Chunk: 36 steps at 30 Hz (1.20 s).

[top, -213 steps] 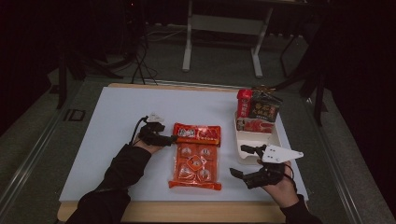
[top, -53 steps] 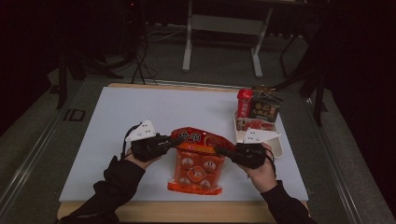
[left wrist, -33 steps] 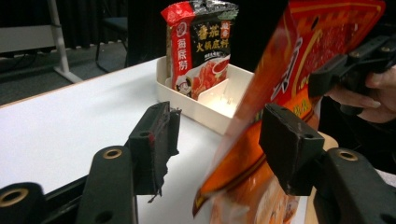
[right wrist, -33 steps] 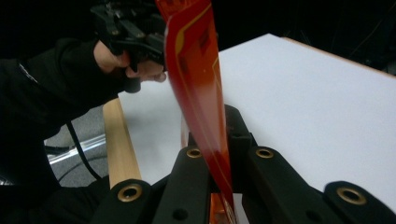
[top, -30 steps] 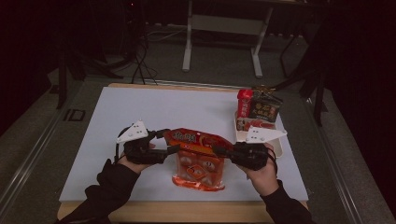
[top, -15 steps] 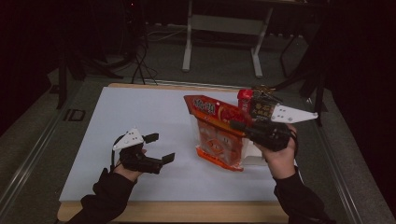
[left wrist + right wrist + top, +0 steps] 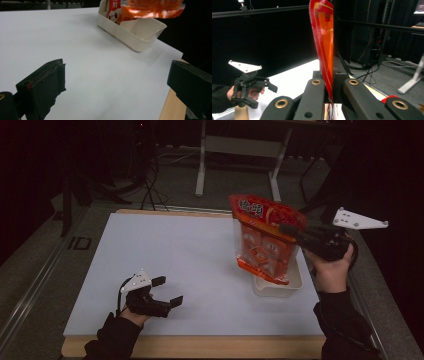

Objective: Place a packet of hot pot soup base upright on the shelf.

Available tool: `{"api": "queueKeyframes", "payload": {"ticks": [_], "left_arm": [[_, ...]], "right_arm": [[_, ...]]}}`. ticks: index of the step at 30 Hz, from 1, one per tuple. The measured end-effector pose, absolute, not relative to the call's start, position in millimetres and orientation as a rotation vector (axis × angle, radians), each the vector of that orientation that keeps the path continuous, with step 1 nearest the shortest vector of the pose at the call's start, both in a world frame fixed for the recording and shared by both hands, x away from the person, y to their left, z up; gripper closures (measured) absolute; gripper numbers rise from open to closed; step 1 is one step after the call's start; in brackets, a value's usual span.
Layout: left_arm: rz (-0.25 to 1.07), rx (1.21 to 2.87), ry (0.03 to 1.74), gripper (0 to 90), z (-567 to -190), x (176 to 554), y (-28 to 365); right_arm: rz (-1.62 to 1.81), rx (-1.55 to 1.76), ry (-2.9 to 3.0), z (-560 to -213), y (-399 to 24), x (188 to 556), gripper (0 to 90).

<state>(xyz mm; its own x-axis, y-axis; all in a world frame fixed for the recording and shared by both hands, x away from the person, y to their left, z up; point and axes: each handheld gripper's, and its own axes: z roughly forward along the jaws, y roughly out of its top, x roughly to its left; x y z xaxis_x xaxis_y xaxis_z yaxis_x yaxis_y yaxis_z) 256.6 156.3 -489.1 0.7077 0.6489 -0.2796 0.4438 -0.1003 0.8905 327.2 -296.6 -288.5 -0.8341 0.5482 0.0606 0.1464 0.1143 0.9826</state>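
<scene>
An orange-red snack bag (image 7: 262, 240) hangs tilted in the air above the white tray (image 7: 295, 282) at the table's right side. My right gripper (image 7: 287, 229) is shut on the bag's edge; in the right gripper view the bag (image 7: 324, 37) stands edge-on, pinched between the jaws of that gripper (image 7: 329, 85). My left gripper (image 7: 167, 291) sits low over the table's front left, apart from the bag. Its jaws have just been opening, and nothing lies between them in the left gripper view (image 7: 117, 82). The bag's lower edge (image 7: 152, 8) shows over the tray (image 7: 130, 32).
A red-and-white packet (image 7: 112, 10) stands in the tray's far compartment. The white table top (image 7: 190, 255) ends in a wooden front edge (image 7: 200, 346). Metal stand legs (image 7: 237, 150) and cables lie on the floor beyond the table.
The right gripper has carried the bag up and to the right, over the tray. The left gripper has let go of the bag, opened wide and sunk toward the table's front left.
</scene>
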Motion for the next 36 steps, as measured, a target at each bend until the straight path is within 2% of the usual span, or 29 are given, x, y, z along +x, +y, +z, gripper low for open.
{"api": "queueKeyframes", "payload": {"ticks": [12,17,25,36], "left_arm": [[0.242,1.756,0.87,1.7,-497,258,152],[0.224,1.754,0.874,0.9,-499,257,151],[0.279,1.755,0.833,0.9,-504,255,151],[0.27,1.746,0.83,0.9,-507,254,151]], "right_arm": [[1.679,0.798,2.065,-305,-329,342,90.0],[1.66,0.818,2.072,-311,-334,351,90.0],[1.65,0.853,2.084,-331,-339,368,90.0],[1.667,0.884,2.086,-352,-336,369,90.0]]}}
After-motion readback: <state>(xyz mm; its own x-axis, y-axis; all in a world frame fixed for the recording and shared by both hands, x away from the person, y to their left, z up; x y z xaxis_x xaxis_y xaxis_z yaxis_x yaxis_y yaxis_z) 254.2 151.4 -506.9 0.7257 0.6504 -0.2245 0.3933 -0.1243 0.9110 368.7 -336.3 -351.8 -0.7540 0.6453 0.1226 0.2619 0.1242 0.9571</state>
